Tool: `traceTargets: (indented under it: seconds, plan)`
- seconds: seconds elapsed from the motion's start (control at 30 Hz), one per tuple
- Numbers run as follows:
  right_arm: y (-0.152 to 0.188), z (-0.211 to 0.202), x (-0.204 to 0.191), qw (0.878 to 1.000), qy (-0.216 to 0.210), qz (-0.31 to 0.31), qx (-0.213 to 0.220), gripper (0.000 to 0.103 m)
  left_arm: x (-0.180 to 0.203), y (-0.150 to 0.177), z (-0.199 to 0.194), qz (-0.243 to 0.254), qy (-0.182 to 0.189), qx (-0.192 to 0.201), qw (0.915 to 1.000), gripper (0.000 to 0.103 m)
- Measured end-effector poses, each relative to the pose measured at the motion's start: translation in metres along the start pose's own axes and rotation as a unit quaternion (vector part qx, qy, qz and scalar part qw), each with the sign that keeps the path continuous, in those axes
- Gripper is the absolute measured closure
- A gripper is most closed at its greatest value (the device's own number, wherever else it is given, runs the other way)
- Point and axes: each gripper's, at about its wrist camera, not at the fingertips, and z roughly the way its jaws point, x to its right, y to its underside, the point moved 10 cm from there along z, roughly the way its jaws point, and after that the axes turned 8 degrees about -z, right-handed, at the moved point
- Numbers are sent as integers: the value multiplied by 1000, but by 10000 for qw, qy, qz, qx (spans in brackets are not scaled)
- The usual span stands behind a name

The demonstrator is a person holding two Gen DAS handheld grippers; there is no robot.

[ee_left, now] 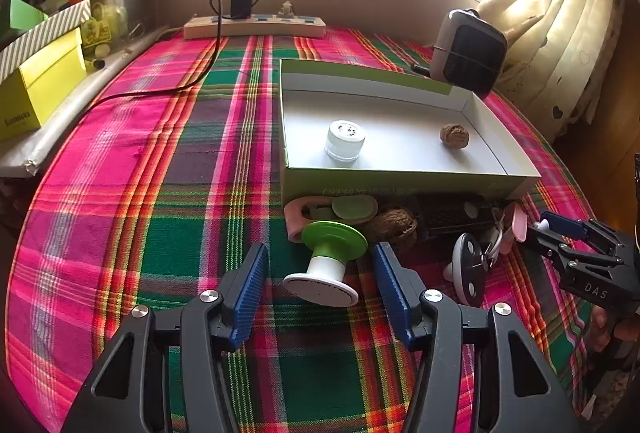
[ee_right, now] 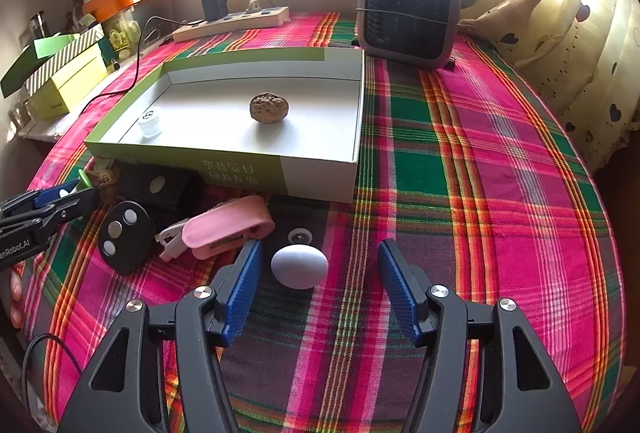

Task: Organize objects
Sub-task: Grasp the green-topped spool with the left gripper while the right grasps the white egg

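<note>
Objects wait in a loose heap in front of a shallow box [ee_left: 408, 179] on the plaid surface [ee_left: 160, 153], in the middle of both views. Only two are inside so far: a small white jar [ee_left: 345, 140] toward its left and a walnut [ee_left: 454, 136] toward its right. By that count the job looks barely begun.

Left outside, along the box's near wall, are a green-topped spool [ee_left: 326, 265] lying on its side, a pink case [ee_right: 228, 229], a black round remote [ee_right: 125, 237], a second walnut [ee_left: 394, 227], a black box [ee_left: 456, 215] and a pale egg [ee_right: 299, 266].

The left claw [ee_left: 320, 281] is wide open and holds nothing, with the spool between its blue pads. The right claw [ee_right: 320, 281] is likewise wide open and empty, the egg lying between its fingers, nearer the left one.

The heap overlaps itself in the lower centre of the left view, so the pieces under the box's edge are hard to tell apart. A small round thing beyond the egg is too dim to name.
</note>
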Motion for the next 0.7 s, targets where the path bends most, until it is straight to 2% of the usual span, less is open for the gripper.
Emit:
traceTargets:
  seconds: [0.17, 0.47, 0.7]
  plan:
    - [0, -1, 0, 10000, 5, -6, 23, 54, -3, 0, -1, -14, -37, 8, 10000, 65]
    - [0, -3, -2, 10000, 3, -15, 45, 76, -4, 0, -1, -25, -30, 16, 10000, 66]
    - [1, -4, -3, 10000, -9, -25, 52, 77, -4, 0, -1, -20, -33, 17, 10000, 66]
